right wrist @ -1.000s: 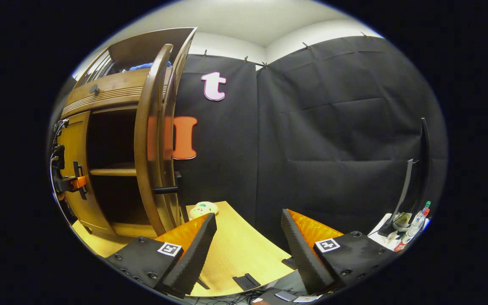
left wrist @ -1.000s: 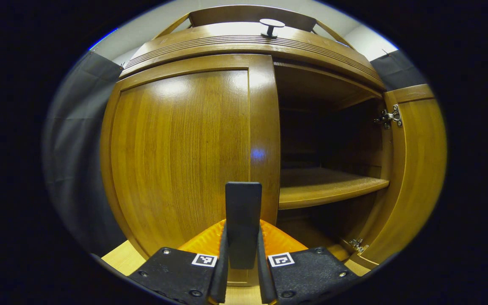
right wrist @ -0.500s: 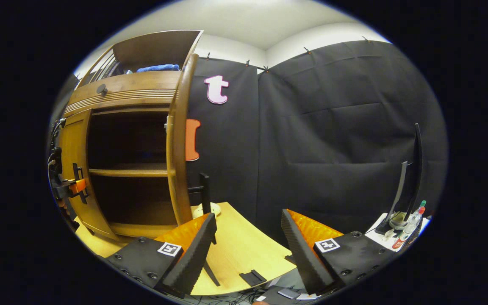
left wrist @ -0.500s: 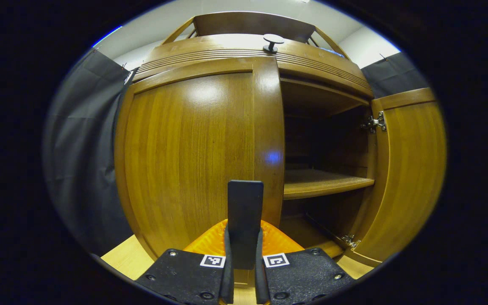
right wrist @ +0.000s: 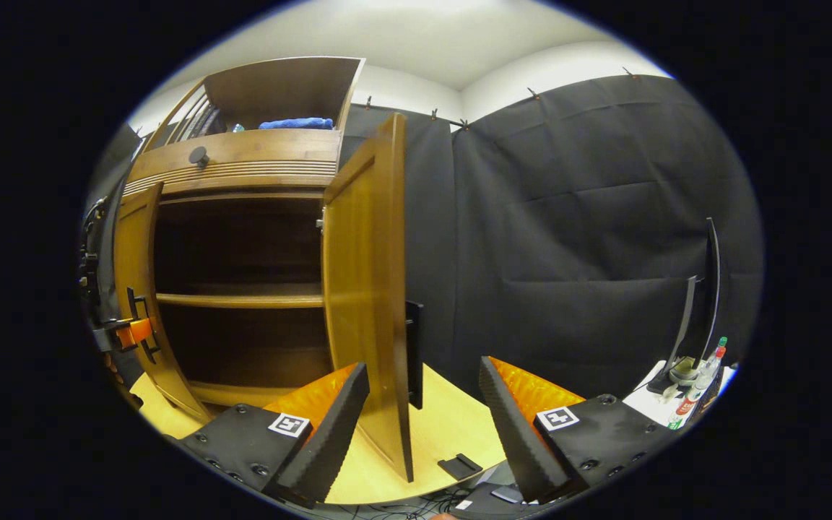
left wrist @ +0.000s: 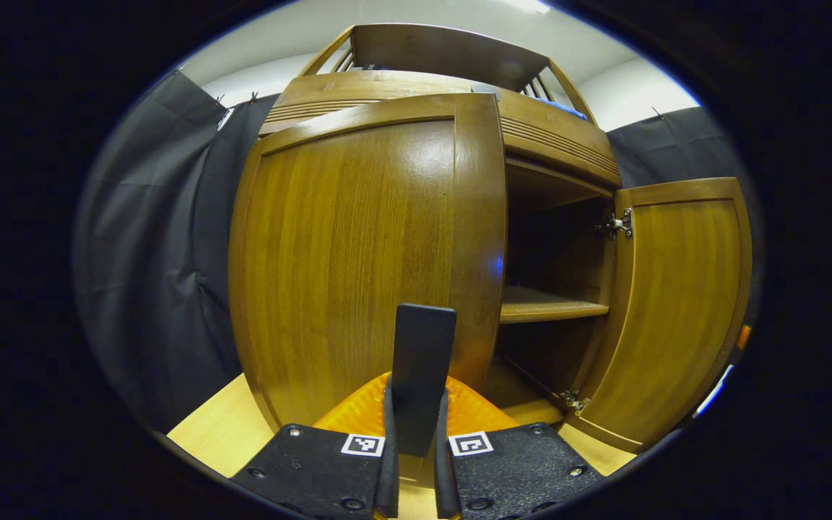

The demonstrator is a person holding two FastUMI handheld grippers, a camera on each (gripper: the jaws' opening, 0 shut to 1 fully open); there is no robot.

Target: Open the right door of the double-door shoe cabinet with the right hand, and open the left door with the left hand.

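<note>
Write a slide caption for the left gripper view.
Left gripper clamps the left door's handle, right door already open.

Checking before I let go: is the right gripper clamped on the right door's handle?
No: in the right gripper view the right gripper is wide open, and the right door with its handle stands clear of the fingers.

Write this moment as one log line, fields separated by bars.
left gripper: shut on black bar handle | brown wooden left door: part open | right gripper: open | right door: open

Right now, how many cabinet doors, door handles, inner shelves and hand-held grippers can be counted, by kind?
Cabinet doors: 2, left door and right door.
Door handles: 2, and.
Inner shelves: 1.
Hand-held grippers: 2, left and right.
Total: 7.
</note>
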